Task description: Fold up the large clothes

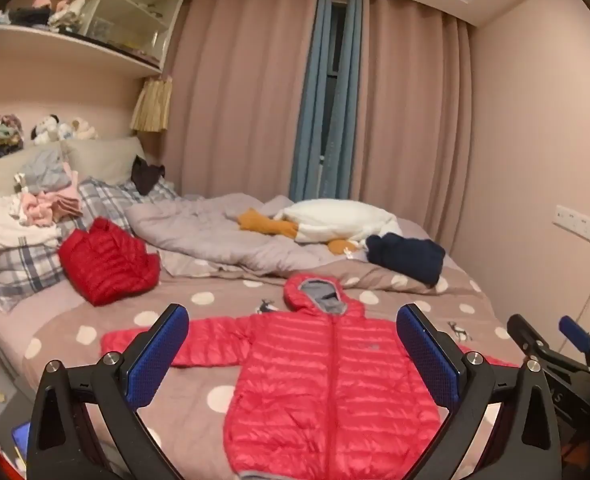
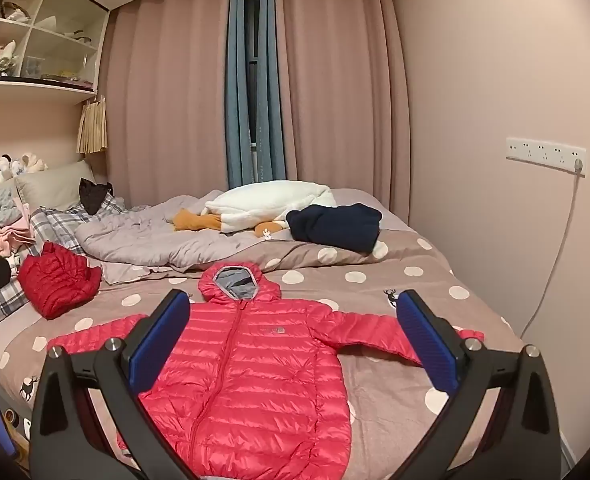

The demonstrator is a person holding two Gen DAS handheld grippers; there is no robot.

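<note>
A red-pink hooded down jacket [image 1: 327,380] [image 2: 251,368] lies flat and zipped on the polka-dot bed cover [image 1: 199,412] [image 2: 395,384], hood away from me, both sleeves spread out sideways. My left gripper [image 1: 293,356] hovers above the jacket's chest, open wide, with nothing between its blue pads [image 1: 157,360]. The right gripper [image 2: 293,344] also stands open and empty over the jacket's right shoulder and sleeve. In the left wrist view the right gripper [image 1: 567,344] shows at the right edge.
A folded darker red down jacket [image 1: 107,262] [image 2: 57,280] sits at the left by plaid pillows [image 1: 27,264]. A rumpled grey quilt [image 1: 223,236], a white plush toy [image 2: 267,204] and a navy garment [image 2: 335,226] lie further back. Wall and cable [image 2: 551,264] stand right.
</note>
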